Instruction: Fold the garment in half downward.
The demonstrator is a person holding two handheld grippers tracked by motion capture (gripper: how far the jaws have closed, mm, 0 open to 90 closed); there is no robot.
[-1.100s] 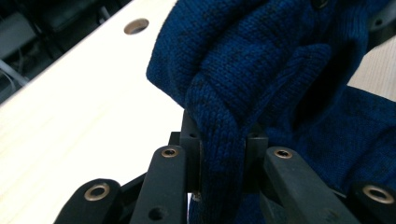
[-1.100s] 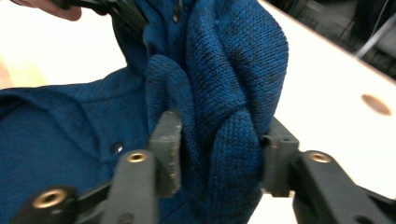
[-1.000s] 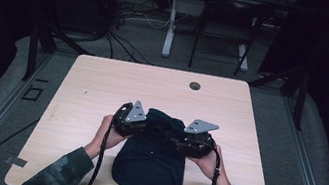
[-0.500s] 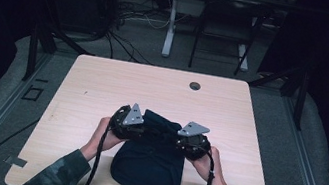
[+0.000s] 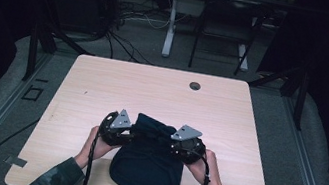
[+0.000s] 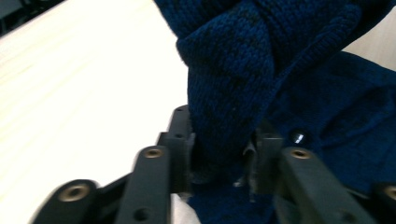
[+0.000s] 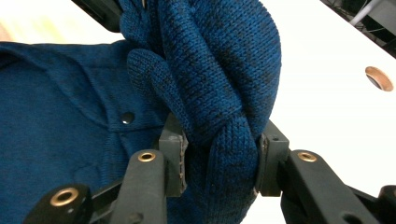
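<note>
Blue knitted wool is bunched up in both tongs. It is a dark blue sweater [image 5: 146,165] with a small shiny button, and it lies on the near part of the pale wooden counter [image 5: 102,87], between the person's two hands. The left tongs [image 6: 219,154] are clamped on a thick fold of the knit. They have just squeezed in tighter, with the wool between them. The right tongs [image 7: 219,158] are pinched on another fat roll of it, and they have just let out a tiny bit while the wool stays in the grip.

What could go wrong? The rolls are thick and squashy, so one could slide out if a hand pulls too fast. If one side pulls harder than the other, the fold may come out crooked. The knit might also snag on the metal edges of the tongs, though the close views are a bit blurry there, so I am not sure.

Nothing much stands in the way. A small round hole [image 5: 195,86] sits far off near the back edge. Cables [image 5: 125,40] and stand legs [image 5: 171,23] are on the floor beyond.
</note>
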